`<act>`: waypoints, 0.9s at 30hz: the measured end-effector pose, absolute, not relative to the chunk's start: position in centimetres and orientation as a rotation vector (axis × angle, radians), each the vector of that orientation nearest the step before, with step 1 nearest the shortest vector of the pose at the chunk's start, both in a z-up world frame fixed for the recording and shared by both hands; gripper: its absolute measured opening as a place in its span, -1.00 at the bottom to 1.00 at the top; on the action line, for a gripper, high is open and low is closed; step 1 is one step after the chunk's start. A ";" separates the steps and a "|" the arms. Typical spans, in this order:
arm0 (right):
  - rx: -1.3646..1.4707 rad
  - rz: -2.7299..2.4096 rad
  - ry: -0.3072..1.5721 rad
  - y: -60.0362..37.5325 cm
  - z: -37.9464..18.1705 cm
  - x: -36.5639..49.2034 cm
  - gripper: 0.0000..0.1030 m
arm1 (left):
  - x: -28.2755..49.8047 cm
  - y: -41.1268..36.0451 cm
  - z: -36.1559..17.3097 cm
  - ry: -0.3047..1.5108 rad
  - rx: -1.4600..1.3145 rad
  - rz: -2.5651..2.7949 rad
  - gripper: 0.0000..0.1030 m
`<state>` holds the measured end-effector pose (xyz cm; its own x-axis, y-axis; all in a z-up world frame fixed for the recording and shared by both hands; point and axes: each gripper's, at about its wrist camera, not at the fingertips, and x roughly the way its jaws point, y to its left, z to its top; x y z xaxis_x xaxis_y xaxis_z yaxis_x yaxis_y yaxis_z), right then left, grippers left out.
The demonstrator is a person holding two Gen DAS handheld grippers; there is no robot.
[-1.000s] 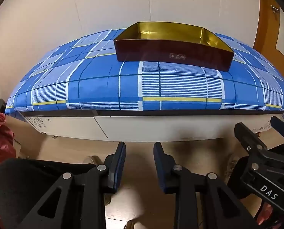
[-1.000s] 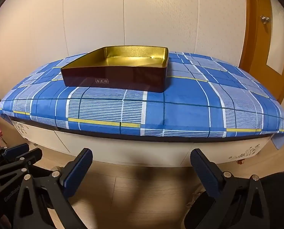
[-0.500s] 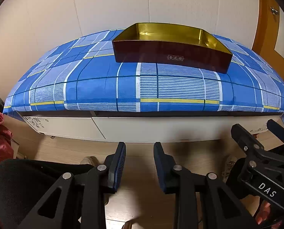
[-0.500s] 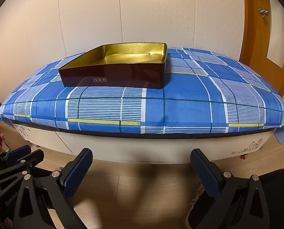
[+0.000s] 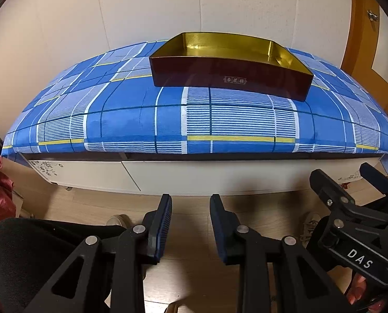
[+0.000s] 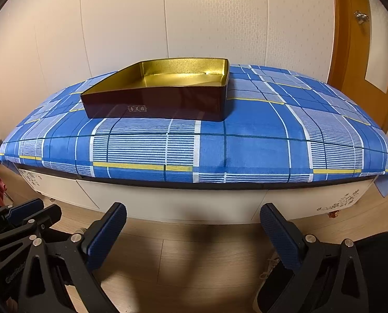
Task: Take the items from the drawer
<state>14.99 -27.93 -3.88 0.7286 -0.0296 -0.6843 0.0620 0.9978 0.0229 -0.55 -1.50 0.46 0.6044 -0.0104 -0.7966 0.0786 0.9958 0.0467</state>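
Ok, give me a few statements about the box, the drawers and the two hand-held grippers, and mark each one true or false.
1. The dark red box with the gold inside is empty. True.
2. The box sits on the wooden floor. False: it rests on the blue plaid cloth covering the low white cabinet.
3. The cabinet's drawer fronts look shut. True.
4. The right hand-held gripper holds an item. False: its jaws stand wide apart over the floor with nothing between them.
5. The left hand-held gripper touches the cabinet. False: it hangs over the floor short of it, jaws narrowed with nothing between them.
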 end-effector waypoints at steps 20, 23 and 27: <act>0.036 -0.054 0.741 -28.1 -3.8 15.0 1.00 | -1.0 -1.7 0.9 0.894 0.080 -0.071 -0.43; 0.034 -0.054 0.740 -28.1 -3.8 15.0 1.00 | -1.0 -1.8 0.9 0.893 0.082 -0.069 -0.43; 0.036 -0.055 0.744 -28.1 -3.8 15.0 1.00 | -1.0 -1.8 0.9 0.895 0.082 -0.070 -0.43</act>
